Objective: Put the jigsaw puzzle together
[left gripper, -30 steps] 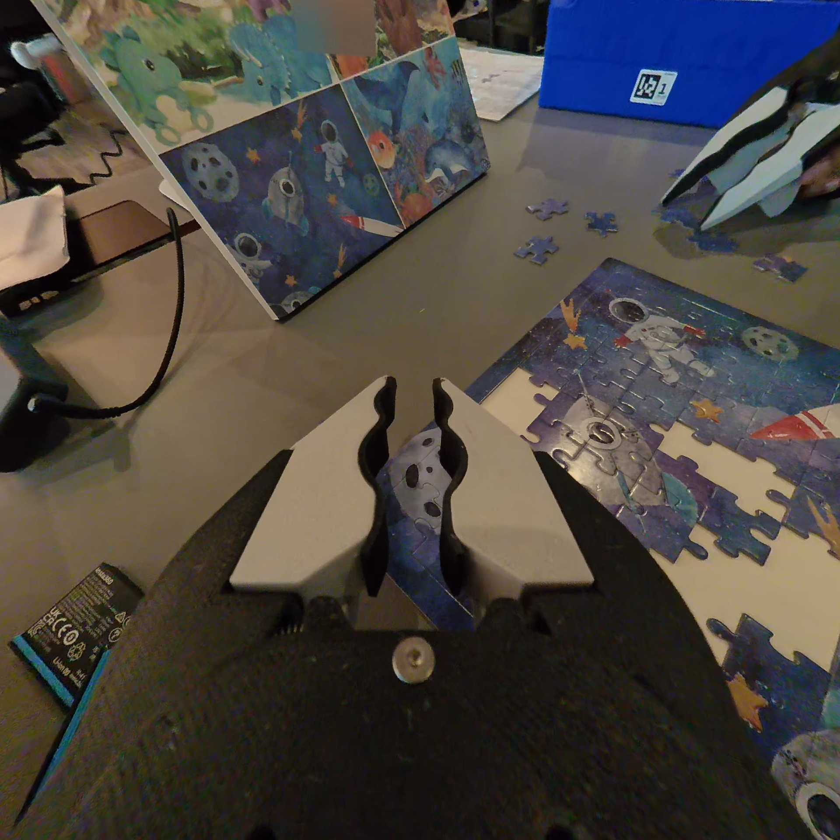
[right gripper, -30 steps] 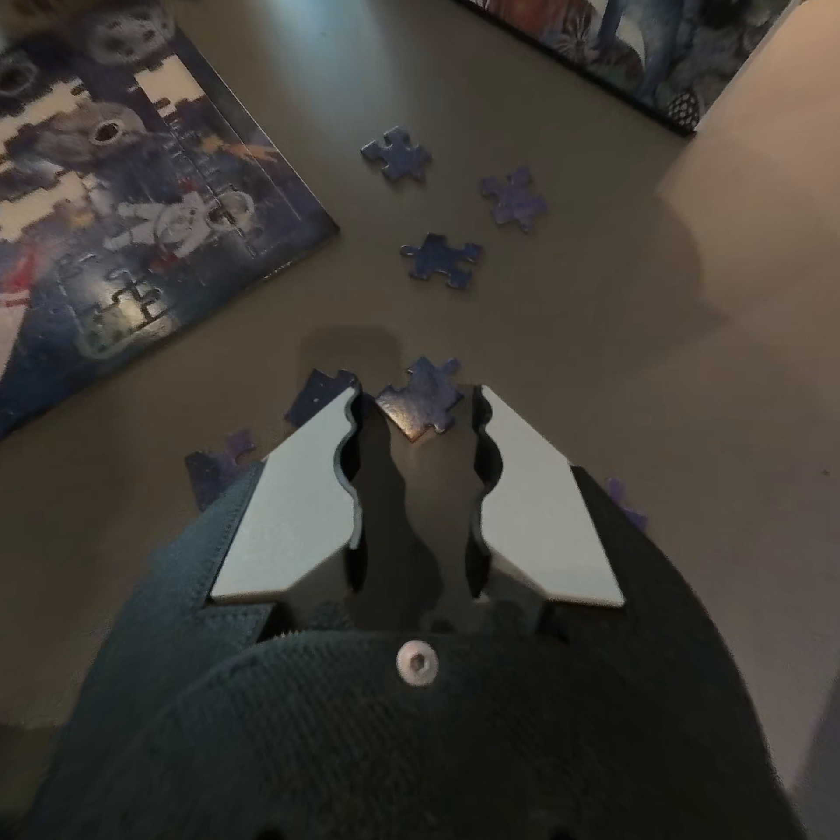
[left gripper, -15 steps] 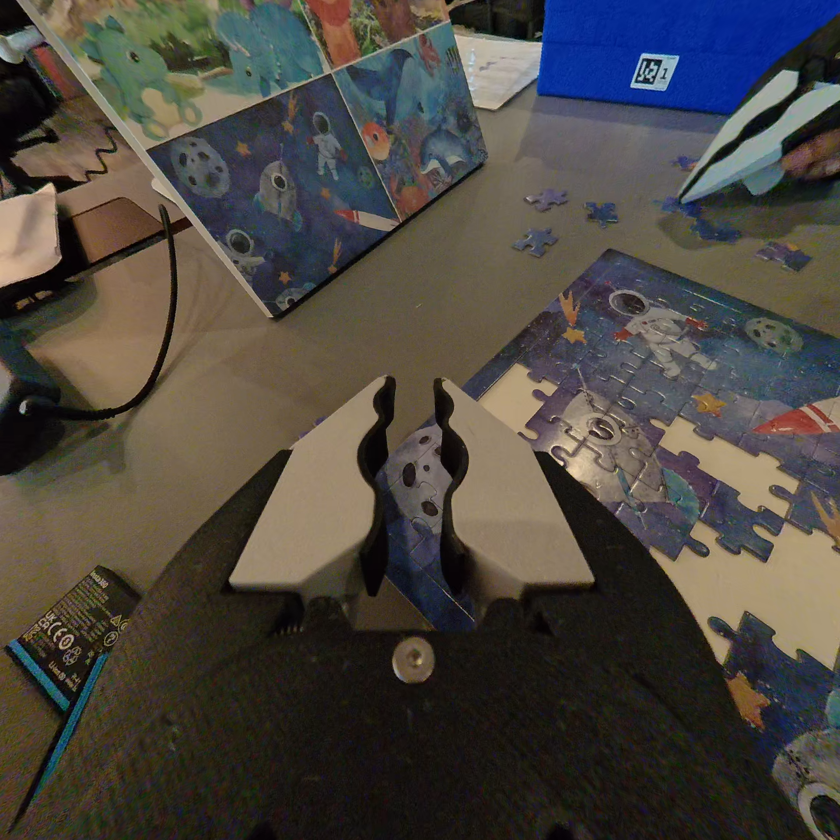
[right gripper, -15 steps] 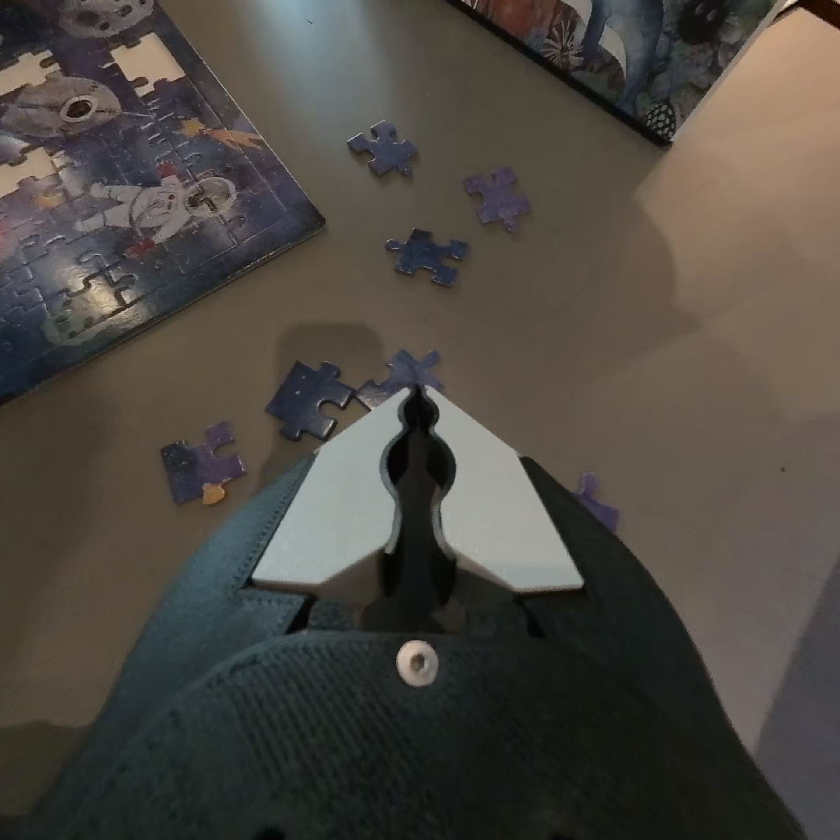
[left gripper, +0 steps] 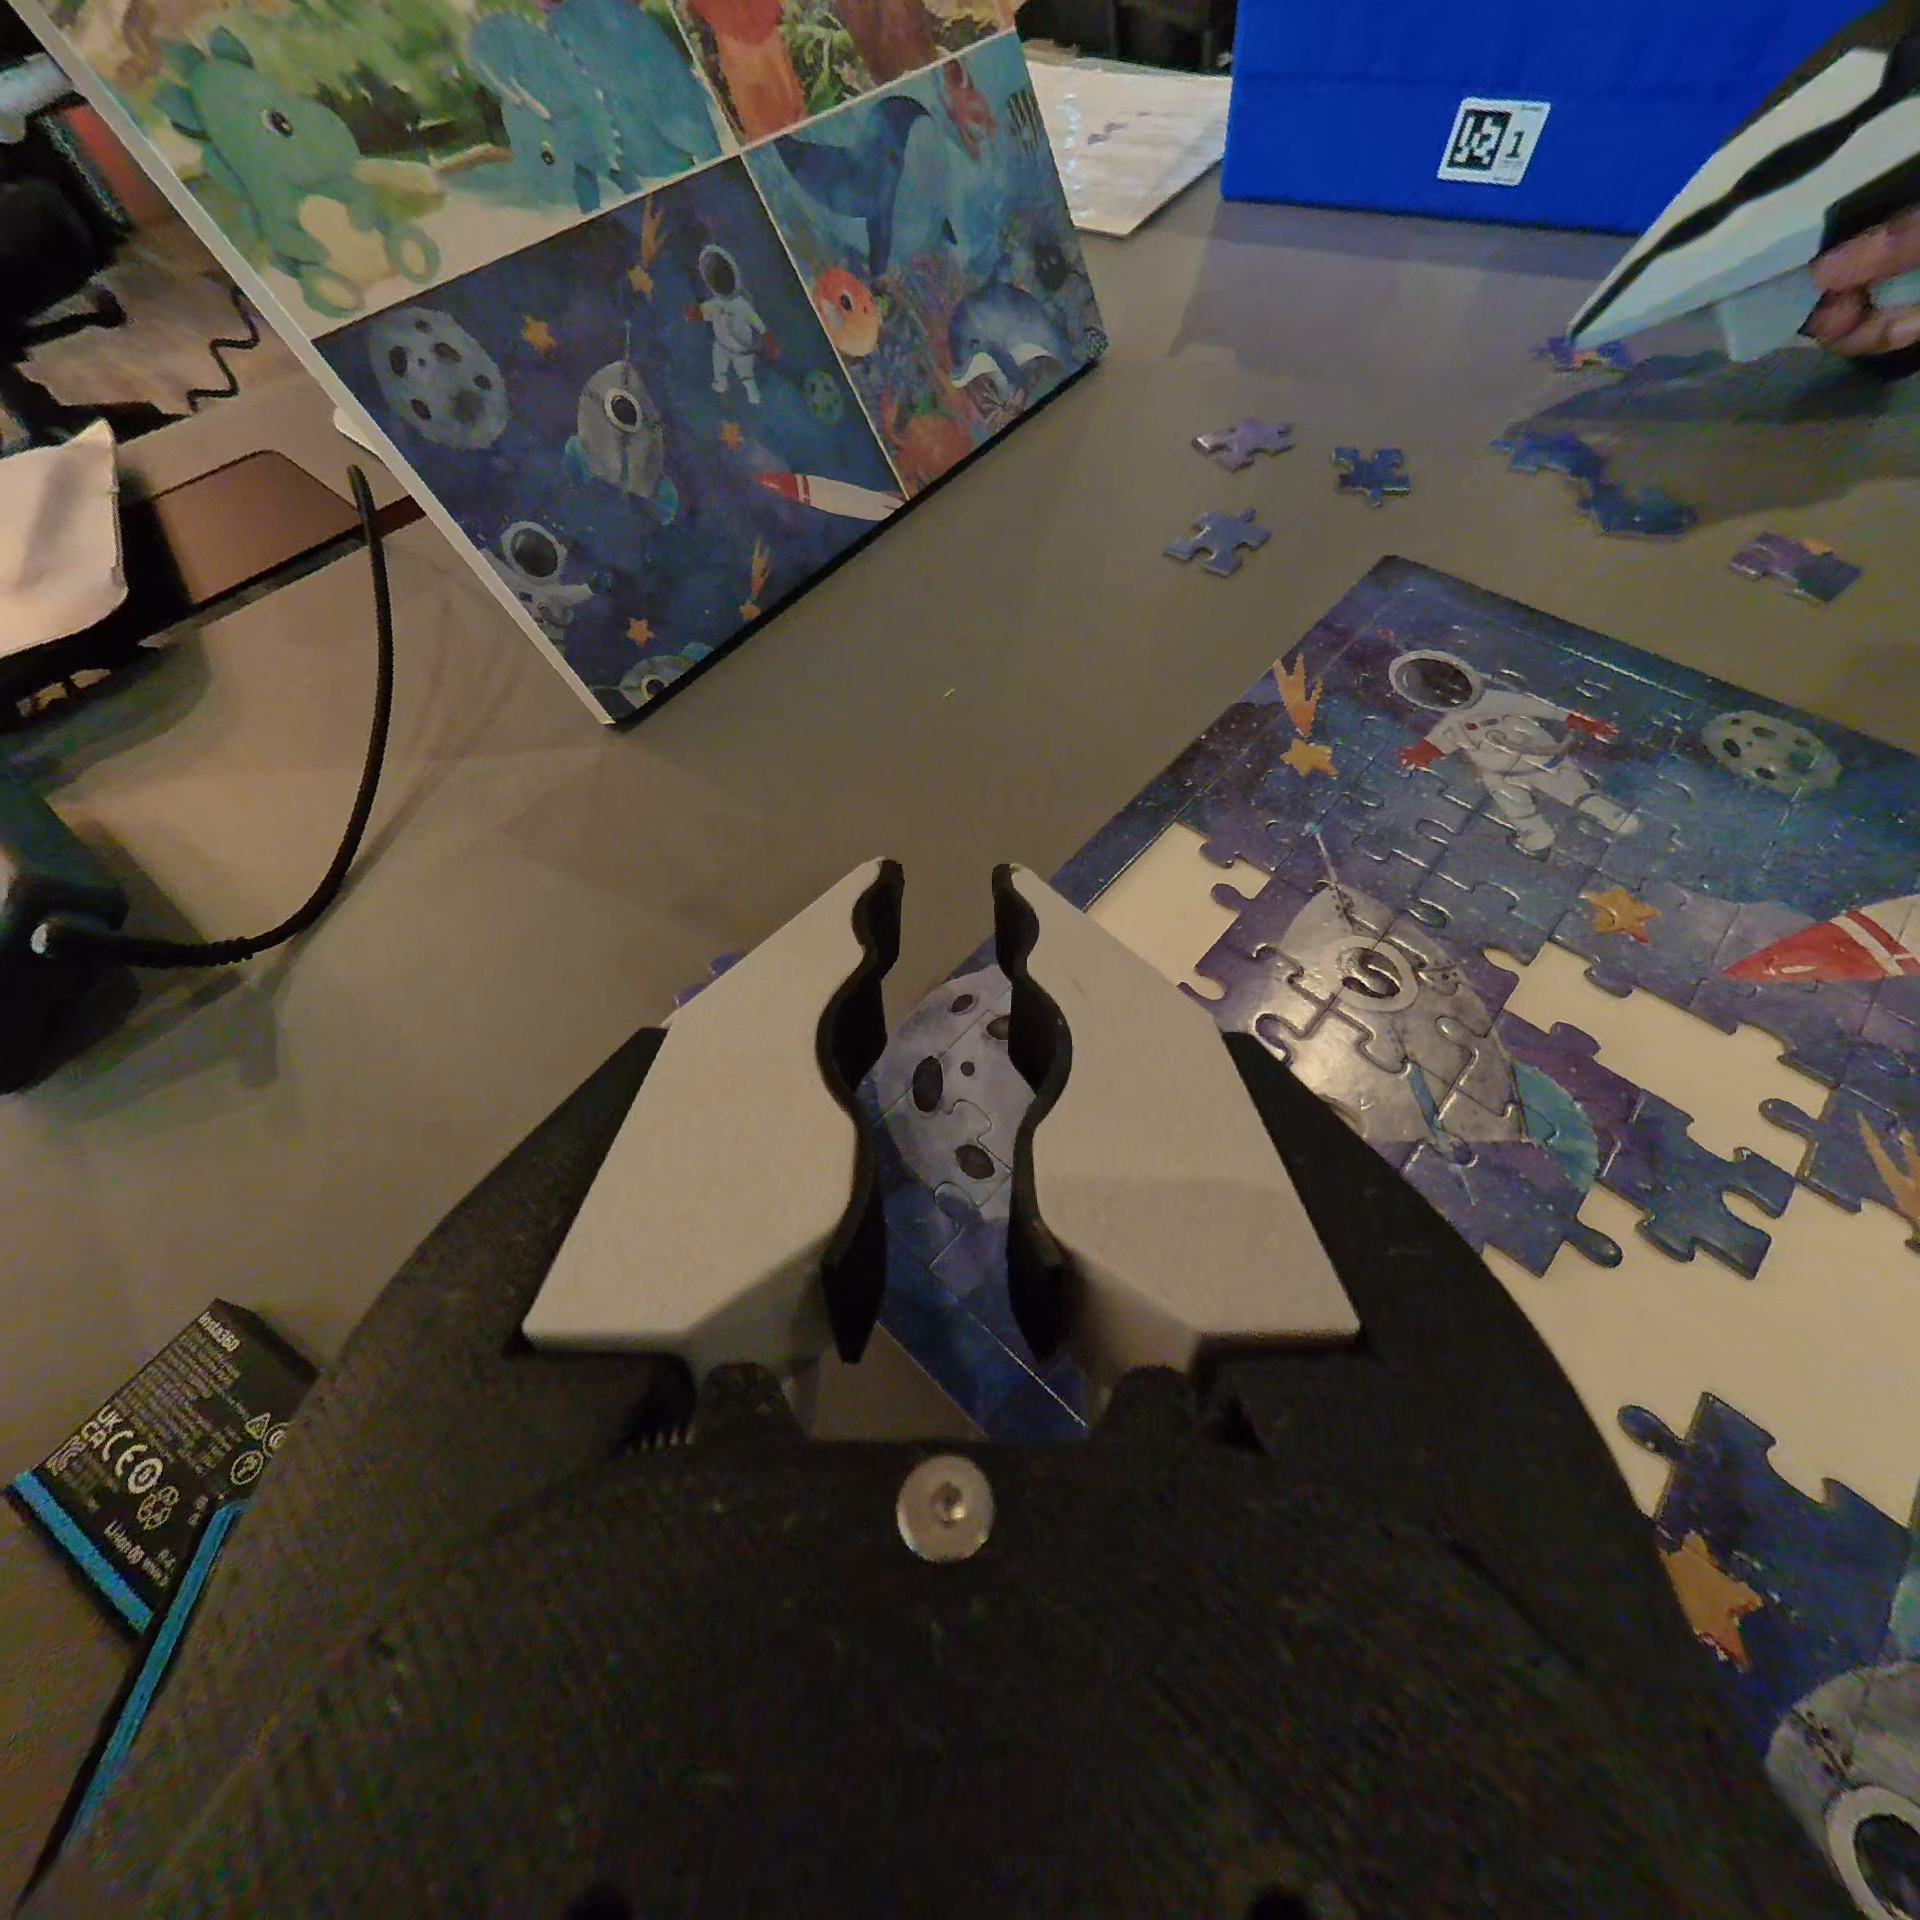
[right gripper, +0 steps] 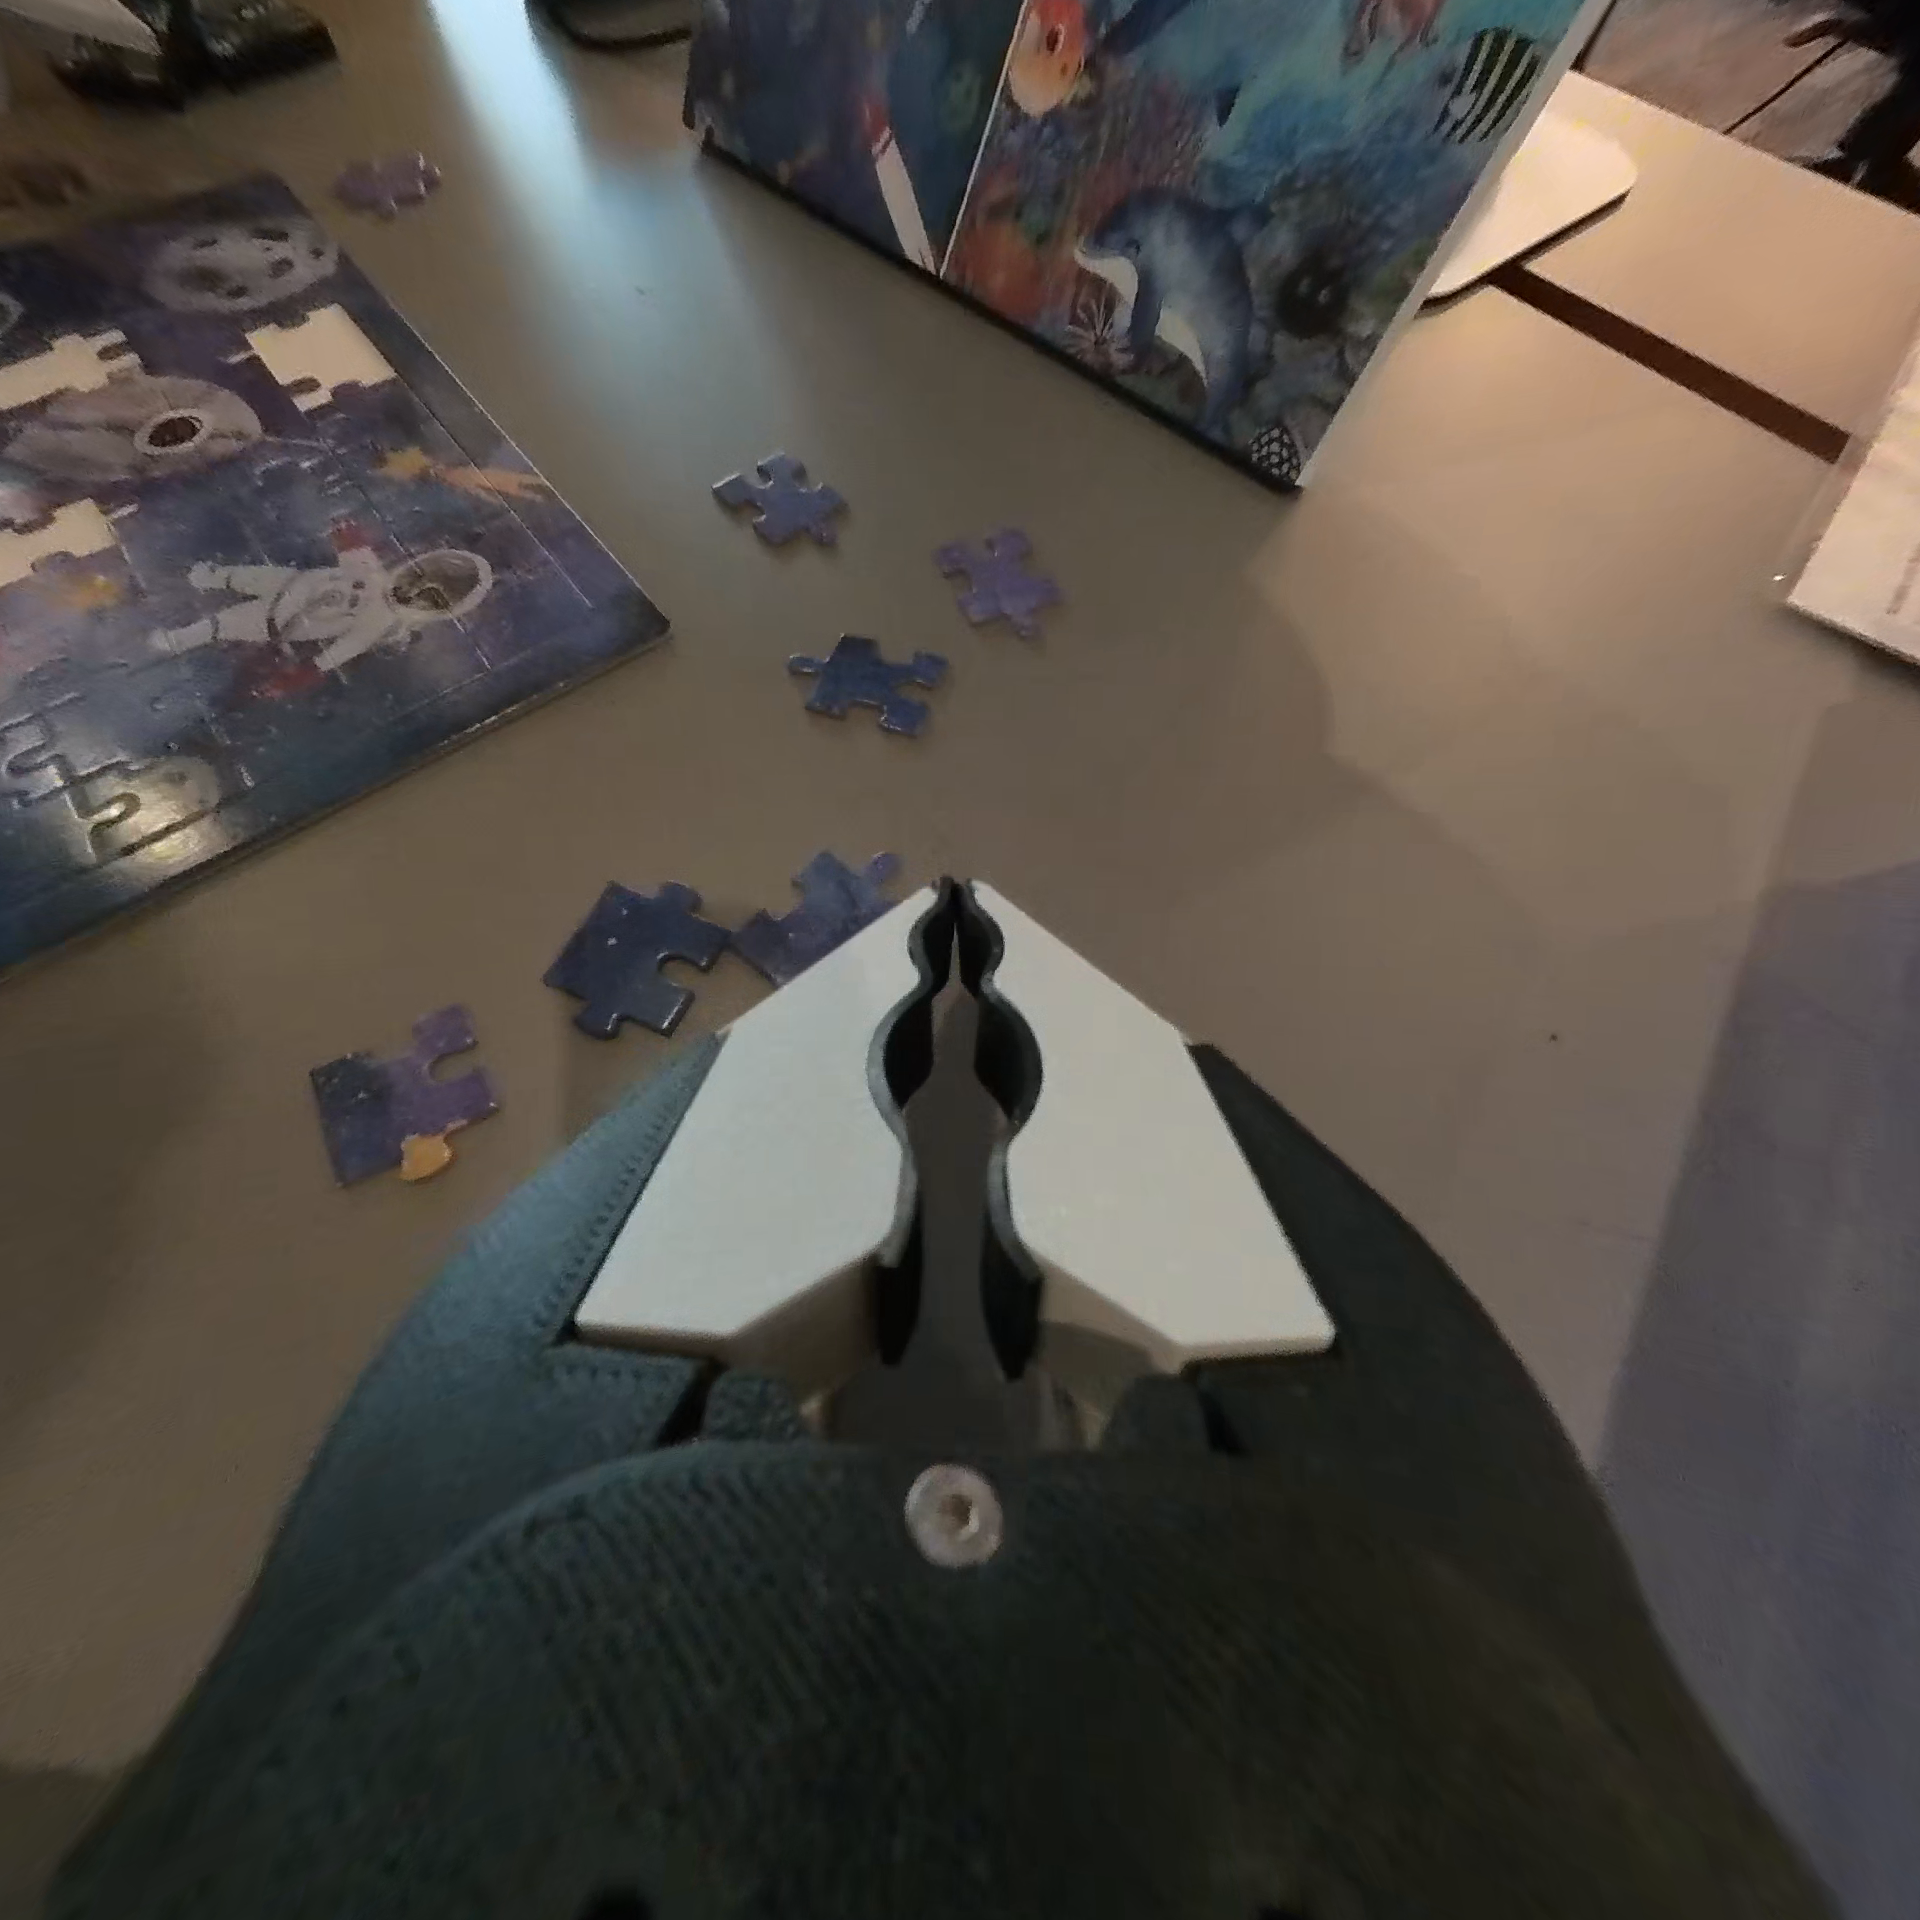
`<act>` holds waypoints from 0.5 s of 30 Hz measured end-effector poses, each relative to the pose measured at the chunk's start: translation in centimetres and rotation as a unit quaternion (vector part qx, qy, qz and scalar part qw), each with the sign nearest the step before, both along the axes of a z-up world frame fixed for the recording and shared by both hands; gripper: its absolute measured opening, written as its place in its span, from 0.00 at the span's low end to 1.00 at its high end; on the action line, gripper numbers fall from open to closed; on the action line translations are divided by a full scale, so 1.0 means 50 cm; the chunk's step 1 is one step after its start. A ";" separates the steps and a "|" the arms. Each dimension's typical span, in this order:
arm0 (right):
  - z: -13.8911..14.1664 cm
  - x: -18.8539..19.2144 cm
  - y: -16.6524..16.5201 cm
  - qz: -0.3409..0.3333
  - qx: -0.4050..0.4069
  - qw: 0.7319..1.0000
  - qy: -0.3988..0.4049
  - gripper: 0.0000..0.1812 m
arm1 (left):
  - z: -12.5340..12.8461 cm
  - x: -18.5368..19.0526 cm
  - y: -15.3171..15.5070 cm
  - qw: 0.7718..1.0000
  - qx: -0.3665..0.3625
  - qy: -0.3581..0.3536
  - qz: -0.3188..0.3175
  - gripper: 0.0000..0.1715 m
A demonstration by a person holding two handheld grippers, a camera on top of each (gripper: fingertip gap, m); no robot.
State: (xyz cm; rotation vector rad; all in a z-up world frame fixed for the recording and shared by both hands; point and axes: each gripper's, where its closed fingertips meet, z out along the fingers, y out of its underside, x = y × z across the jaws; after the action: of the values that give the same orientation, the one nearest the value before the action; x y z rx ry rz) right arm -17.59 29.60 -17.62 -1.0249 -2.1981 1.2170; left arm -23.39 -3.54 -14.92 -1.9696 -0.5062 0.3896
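Note:
The space jigsaw [left gripper: 1558, 831] lies flat on the grey table with several white gaps; it also shows in the right wrist view [right gripper: 260, 520]. My left gripper [left gripper: 945, 883] hovers over its near-left corner, above the moon picture, jaws a narrow gap apart and empty. My right gripper [right gripper: 956, 888] is shut. A loose blue piece [right gripper: 821, 914] lies on the table at its tip, partly under the left finger; I cannot tell if it is nipped. More loose pieces [right gripper: 634, 956] [right gripper: 400, 1101] [right gripper: 868, 681] lie nearby. The right gripper also shows far right in the left wrist view [left gripper: 1590, 332].
The picture box [left gripper: 675, 364] stands tilted at the back, also in the right wrist view [right gripper: 1143, 208]. A blue bin [left gripper: 1403, 104] stands behind. A black cable [left gripper: 353, 779] and a black pack [left gripper: 156, 1455] lie left. Paper [right gripper: 1870, 520] lies far right. Tip to tip, the grippers are about 35 cm apart. My right tips are roughly 4 cm from the loose blue piece [right gripper: 821, 914]. It turns up in the left wrist view [left gripper: 1553, 454] as well.
My right gripper went from open around a loose piece to shut, then drew back and up, so more of the table shows. My left gripper barely moved.

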 end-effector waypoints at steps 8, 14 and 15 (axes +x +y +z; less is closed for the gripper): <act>-0.017 -0.001 -0.002 0.001 0.019 1.000 -0.019 0.00 | 0.012 -0.007 -0.008 1.000 0.004 0.016 0.015 0.07; -0.047 0.001 -0.007 0.008 0.060 0.997 -0.044 0.00 | 0.027 -0.013 -0.018 0.999 0.036 0.005 0.026 0.02; -0.048 0.001 -0.006 0.007 0.061 0.997 -0.046 0.00 | 0.026 -0.014 -0.019 0.999 0.037 0.003 0.026 0.00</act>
State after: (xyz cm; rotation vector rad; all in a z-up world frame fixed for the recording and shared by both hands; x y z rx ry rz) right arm -17.56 29.31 -20.02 -1.0372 -2.3222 1.0461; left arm -24.07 -4.49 -13.59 -1.8869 -0.5608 0.4039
